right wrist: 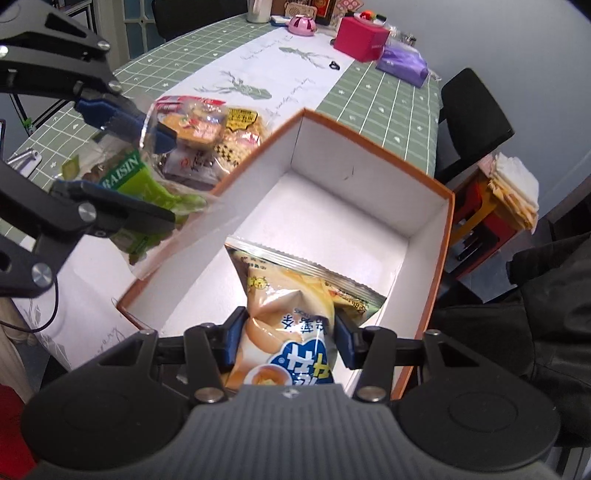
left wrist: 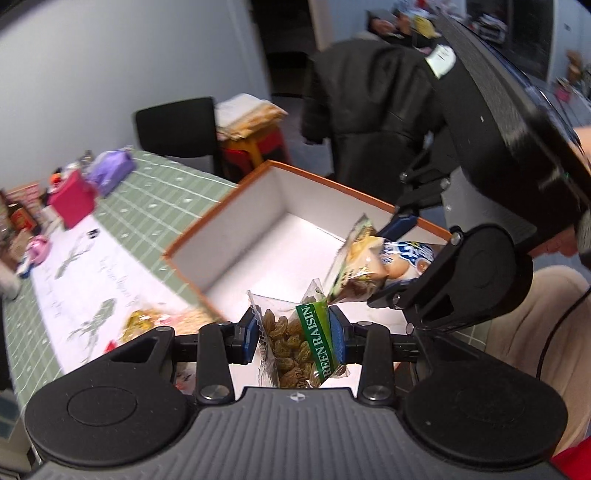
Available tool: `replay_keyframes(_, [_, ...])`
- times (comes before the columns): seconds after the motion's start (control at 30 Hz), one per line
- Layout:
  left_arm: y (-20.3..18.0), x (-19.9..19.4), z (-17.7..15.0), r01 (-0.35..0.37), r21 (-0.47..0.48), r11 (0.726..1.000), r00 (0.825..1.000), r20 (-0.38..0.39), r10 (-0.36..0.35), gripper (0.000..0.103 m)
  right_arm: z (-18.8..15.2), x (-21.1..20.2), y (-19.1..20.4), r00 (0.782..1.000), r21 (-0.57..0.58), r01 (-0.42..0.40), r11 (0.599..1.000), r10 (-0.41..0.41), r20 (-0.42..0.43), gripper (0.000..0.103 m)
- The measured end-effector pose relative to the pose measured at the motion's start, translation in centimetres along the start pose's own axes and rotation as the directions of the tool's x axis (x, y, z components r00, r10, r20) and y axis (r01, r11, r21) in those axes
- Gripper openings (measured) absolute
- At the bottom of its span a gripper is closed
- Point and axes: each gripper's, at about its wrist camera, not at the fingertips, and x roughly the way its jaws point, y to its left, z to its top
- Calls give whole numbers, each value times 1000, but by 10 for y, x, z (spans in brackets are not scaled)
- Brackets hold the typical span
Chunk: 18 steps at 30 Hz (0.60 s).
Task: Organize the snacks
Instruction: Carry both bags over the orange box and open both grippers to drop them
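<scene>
My left gripper (left wrist: 293, 334) is shut on a clear packet of green raisins (left wrist: 295, 343) with a green label, held over the near part of an open white box with an orange rim (left wrist: 314, 177). My right gripper (right wrist: 288, 338) is shut on a yellow snack bag (right wrist: 291, 306) with a blue logo, hanging inside the box (right wrist: 448, 236). In the right wrist view the raisin packet (right wrist: 125, 181) and the left gripper (right wrist: 122, 166) sit left of the box wall. The yellow bag (left wrist: 365, 266) shows at the box's right side in the left wrist view.
Several more snack packets (right wrist: 210, 136) lie on the green checked tablecloth (right wrist: 373, 99) left of the box. Farther off stand a pink box (right wrist: 360, 38), a purple pack (right wrist: 402, 64) and a pink cup (right wrist: 302, 25). A black chair (right wrist: 472, 118) and stacked stools (right wrist: 491, 210) flank the table.
</scene>
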Motion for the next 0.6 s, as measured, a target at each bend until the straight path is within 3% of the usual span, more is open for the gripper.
replay_keyframes(0.3, [-7,51,10,91,81,993,994,-69,-85,43,-4,43,-21,994,-9,-73,997,72,-79,49])
replay_keyframes(0.6, [-8,90,8,152,139,979,972,-202,-123,43,-2,80,-30,976,-37,-137,990,129,-178,49])
